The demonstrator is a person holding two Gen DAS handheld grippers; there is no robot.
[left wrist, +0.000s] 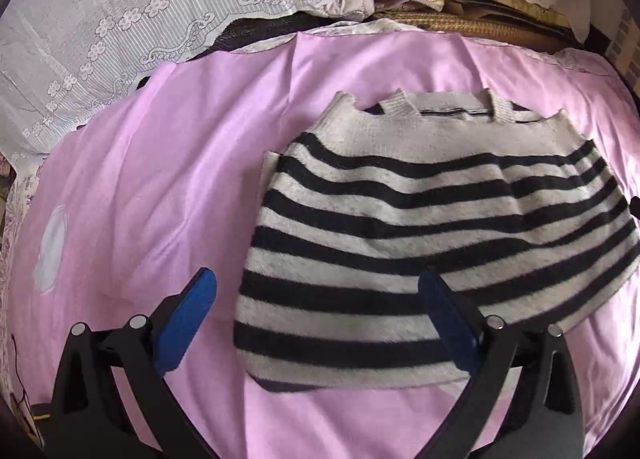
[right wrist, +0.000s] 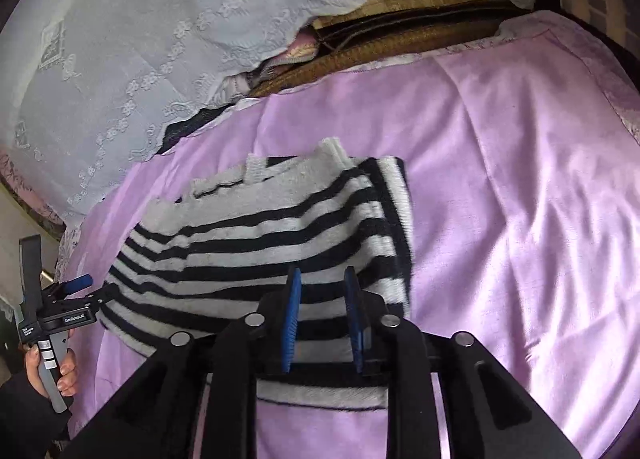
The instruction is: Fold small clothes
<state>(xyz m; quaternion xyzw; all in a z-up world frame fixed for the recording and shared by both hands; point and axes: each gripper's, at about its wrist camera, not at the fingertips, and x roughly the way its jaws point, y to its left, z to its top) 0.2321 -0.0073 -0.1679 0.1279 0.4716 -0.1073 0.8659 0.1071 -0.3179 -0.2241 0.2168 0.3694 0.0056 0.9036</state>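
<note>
Pink sheet (left wrist: 160,179): sweater (left wrist: 420,219) between left claw (left wrist: 318,291) fingers.

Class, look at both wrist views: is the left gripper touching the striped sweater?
Cannot tell. In the left wrist view the left gripper is open across the striped sweater; one finger overlaps the knit, but neither view shows contact or a gap plainly.

- The left wrist view looks down and forward over the bed (left wrist: 160,163) from its near edge, close above the striped sweater (left wrist: 420,227), facing the lace-covered pile (left wrist: 120,19) along the far edge.
- The right wrist view sits lower and nearer, over the sweater's near right part, angled toward the far left.
- Both views share the sweater, the pink sheet and the lace; the right view also catches the left gripper (right wrist: 86,283) at the bed's left edge.
</note>
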